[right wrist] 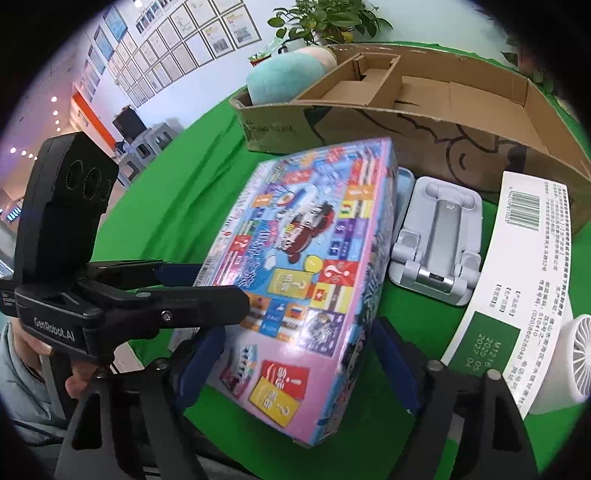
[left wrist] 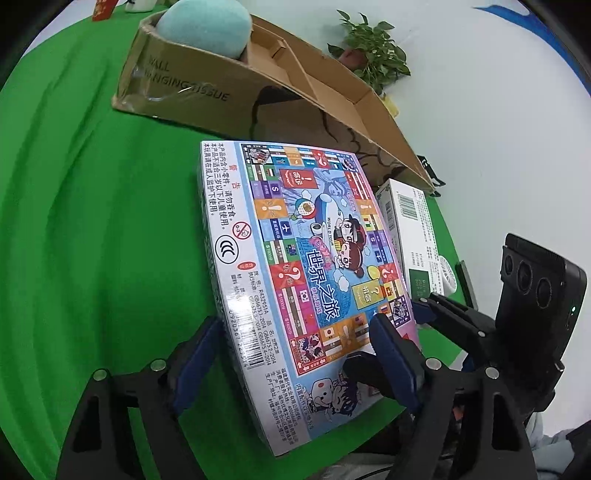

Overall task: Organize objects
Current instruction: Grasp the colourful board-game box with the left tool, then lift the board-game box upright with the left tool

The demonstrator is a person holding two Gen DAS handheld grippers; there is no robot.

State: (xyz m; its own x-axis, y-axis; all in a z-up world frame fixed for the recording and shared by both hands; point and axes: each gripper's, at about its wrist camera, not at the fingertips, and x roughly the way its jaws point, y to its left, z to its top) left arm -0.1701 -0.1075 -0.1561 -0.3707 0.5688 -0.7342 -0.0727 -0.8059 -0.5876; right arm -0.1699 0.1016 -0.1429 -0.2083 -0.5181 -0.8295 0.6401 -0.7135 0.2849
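Nearest the lens in the left wrist view: left gripper (left wrist: pixel 295 354), matte black frame with blue padded fingers (left wrist: pixel 391 354), jaws spread around the near end of the board game box (left wrist: pixel 295 236); one pad beside the box's left edge, the other lying on its printed face, firm pinch not certain. In the right wrist view, right gripper (right wrist: pixel 291 354) likewise spread astride the box's (right wrist: pixel 310 258) near corner, blue pads at both flanks, contact hard to judge.

Board game box: flat rectangular carton, glossy shrink-wrapped print, pink border, ring of coloured squares with flags and question marks, cartoon children and an aeroplane at centre, white side panel with barcode and Chinese text. Centre of both frames, lying on wrinkled green cloth (left wrist: pixel 92 221), near end seemingly raised off it.

Upper part of the frame: long brown corrugated cardboard box (left wrist: pixel 207 92), open-topped, with inner cardboard dividers; a round teal plush cushion (left wrist: pixel 207 26) in its far left compartment, other compartments showing bare cardboard. Right of the game box: smooth white-and-green rectangular carton (right wrist: pixel 517 280) with barcode, grey plastic folding phone stand (right wrist: pixel 439 236) lying flat, small white fan (right wrist: pixel 576 354) at the right edge. Leafy green plant (left wrist: pixel 373 51) at the top.
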